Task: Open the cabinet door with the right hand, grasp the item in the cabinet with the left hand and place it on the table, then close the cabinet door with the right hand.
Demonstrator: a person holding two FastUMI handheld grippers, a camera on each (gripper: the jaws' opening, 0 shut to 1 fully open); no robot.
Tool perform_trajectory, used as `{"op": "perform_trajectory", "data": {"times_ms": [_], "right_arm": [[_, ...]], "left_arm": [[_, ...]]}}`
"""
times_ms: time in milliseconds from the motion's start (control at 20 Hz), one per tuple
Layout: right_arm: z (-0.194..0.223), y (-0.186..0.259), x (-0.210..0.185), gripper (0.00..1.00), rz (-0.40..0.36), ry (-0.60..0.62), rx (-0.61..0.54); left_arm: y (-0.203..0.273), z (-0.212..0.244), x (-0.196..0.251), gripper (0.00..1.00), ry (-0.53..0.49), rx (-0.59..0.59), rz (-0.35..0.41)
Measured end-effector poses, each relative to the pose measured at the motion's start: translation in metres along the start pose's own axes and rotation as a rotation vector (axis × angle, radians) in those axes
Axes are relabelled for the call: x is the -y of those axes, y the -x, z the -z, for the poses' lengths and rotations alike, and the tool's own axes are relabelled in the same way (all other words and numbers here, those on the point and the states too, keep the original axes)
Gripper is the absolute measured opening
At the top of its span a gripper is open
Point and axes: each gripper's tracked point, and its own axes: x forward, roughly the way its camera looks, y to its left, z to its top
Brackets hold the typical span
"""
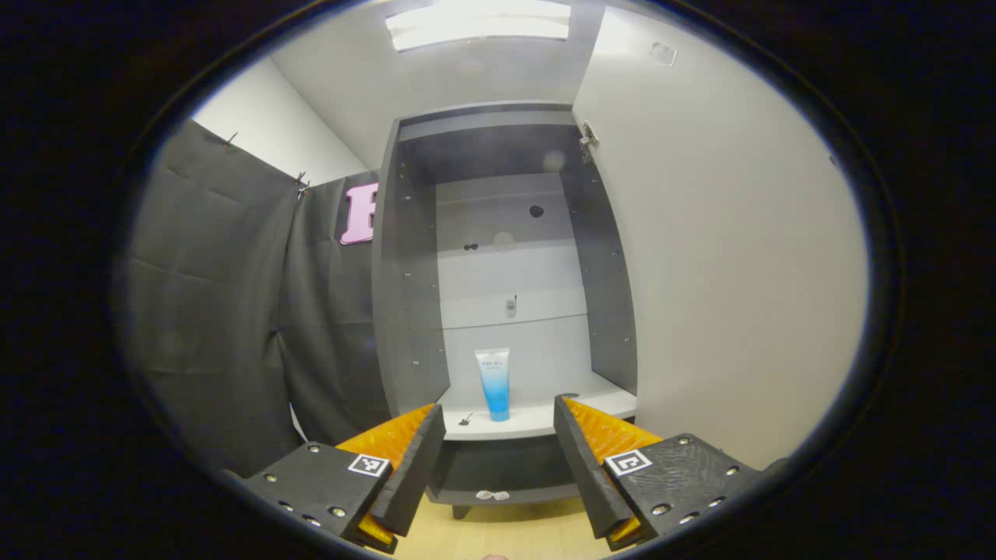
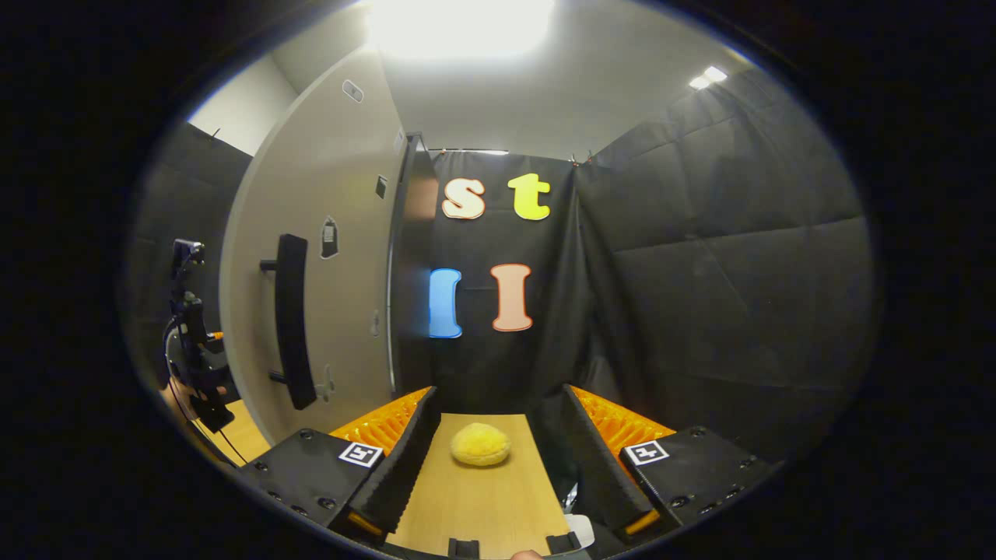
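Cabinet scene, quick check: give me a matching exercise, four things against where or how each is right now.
Things:
1. tube
2. cabinet door
3. yellow sponge
4. left gripper

States:
A. swung open
B. lying on the wooden table
C. standing upright on the cabinet shelf
D. open, short of the shelf, holding nothing

Pairs: 1-C, 2-A, 3-B, 4-D

Left gripper [image 1: 498, 443] gapes before the open cabinet [image 1: 506, 311] — tube [image 1: 493, 383] upright on its shelf.
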Motion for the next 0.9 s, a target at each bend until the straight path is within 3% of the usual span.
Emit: {"op": "perform_trajectory", "data": {"times_ms": [500, 550, 600, 700, 750, 850, 900], "right_arm": [[0.009, -0.022, 0.023, 0.97, 0.202, -0.062, -0.048], [0.009, -0.027, 0.021, 0.92, 0.216, -0.051, -0.051], [0.009, -0.031, 0.020, 0.97, 0.230, -0.042, -0.054], [0.010, -0.034, 0.018, 0.97, 0.253, -0.035, -0.059], [0.010, -0.037, 0.017, 0.92, 0.259, -0.036, -0.061], [0.012, -0.041, 0.015, 0.97, 0.271, -0.044, -0.060], [0.013, -0.044, 0.014, 0.92, 0.278, -0.048, -0.062]], "left_arm": [[-0.131, 0.035, -0.002, 0.85, 0.060, -0.030, 0.038], [-0.142, 0.038, -0.004, 0.85, 0.066, -0.036, 0.038], [-0.153, 0.041, -0.004, 0.85, 0.074, -0.044, 0.041], [-0.169, 0.047, -0.004, 0.85, 0.089, -0.061, 0.050], [-0.176, 0.050, -0.002, 0.85, 0.094, -0.067, 0.056], [-0.190, 0.053, -0.002, 0.85, 0.092, -0.070, 0.061], [-0.191, 0.054, -0.002, 0.84, 0.086, -0.073, 0.059]]}}
